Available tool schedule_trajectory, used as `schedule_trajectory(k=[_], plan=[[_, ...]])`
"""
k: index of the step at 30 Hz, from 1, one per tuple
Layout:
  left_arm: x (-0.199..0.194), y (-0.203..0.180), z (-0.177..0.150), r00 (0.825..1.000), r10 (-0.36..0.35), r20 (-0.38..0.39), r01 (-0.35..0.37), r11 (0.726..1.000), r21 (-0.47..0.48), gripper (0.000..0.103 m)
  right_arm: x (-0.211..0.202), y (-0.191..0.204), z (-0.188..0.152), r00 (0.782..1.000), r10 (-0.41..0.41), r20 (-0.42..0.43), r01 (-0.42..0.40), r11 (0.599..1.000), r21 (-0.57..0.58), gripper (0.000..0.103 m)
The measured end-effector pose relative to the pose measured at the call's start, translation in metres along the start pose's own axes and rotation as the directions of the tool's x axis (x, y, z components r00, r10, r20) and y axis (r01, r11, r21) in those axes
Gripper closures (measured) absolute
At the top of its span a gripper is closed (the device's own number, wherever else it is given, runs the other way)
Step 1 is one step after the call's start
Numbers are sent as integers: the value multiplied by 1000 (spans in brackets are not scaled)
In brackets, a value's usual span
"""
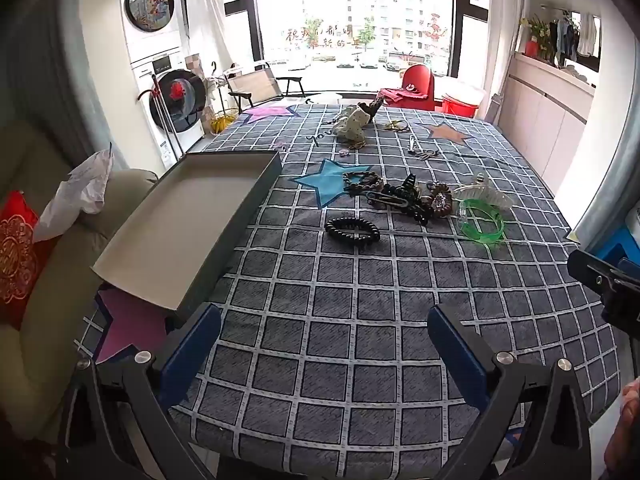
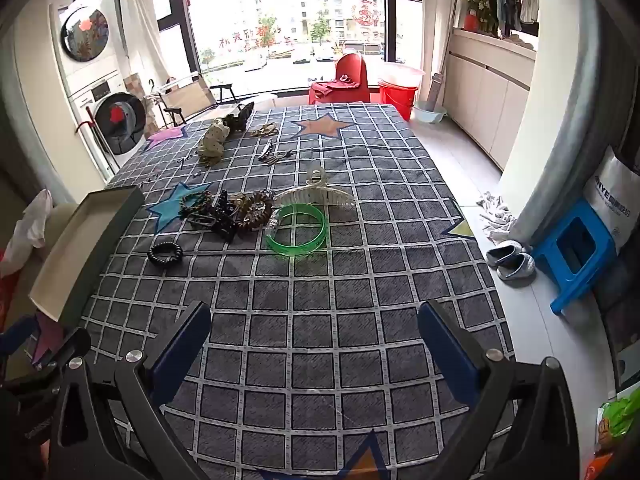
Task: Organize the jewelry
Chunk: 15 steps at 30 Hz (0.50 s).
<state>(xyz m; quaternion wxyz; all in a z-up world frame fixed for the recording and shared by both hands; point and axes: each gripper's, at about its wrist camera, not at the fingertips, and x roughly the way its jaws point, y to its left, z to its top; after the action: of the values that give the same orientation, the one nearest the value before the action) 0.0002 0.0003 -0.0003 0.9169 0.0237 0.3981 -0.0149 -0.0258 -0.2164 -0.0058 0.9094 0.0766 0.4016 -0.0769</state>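
Note:
Jewelry lies mid-table on a grey checked cloth: a black coil hair tie [image 1: 352, 231] [image 2: 165, 254], a green bangle [image 1: 481, 226] [image 2: 296, 230], a clear claw clip [image 1: 485, 192] [image 2: 318, 194], and a dark tangle of bead bracelets and clips [image 1: 400, 197] [image 2: 228, 210]. An open empty grey box [image 1: 192, 216] [image 2: 86, 240] sits at the table's left edge. My left gripper [image 1: 324, 344] and right gripper [image 2: 314, 340] are both open and empty, hovering over the near cloth, well short of the jewelry.
Further back lie a spotted fabric scrunchie [image 1: 354, 124] [image 2: 214, 142], small metal clips [image 1: 420, 150] [image 2: 274, 154] and a gold piece [image 1: 396, 125]. A beige sofa [image 1: 52, 280] is left of the table; a blue stool [image 2: 576, 252] and slippers [image 2: 510, 258] are on the floor to the right.

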Motion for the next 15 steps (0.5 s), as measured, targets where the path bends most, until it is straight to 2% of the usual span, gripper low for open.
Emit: schedule_trajectory(k=[7, 8, 15], plan=[[-4, 1, -5, 999, -45, -14, 45, 999, 5, 0, 0, 0, 1, 1000, -6, 2, 6, 1000, -10, 0], [3, -2, -1, 999, -19, -37, 19, 1000, 0, 0, 1, 0, 1, 1000, -7, 2, 7, 1000, -11, 0], [2, -3, -2, 999, -23, -33, 23, 1000, 2, 0, -1, -3, 5, 1000, -4, 7, 4, 1000, -7, 0]])
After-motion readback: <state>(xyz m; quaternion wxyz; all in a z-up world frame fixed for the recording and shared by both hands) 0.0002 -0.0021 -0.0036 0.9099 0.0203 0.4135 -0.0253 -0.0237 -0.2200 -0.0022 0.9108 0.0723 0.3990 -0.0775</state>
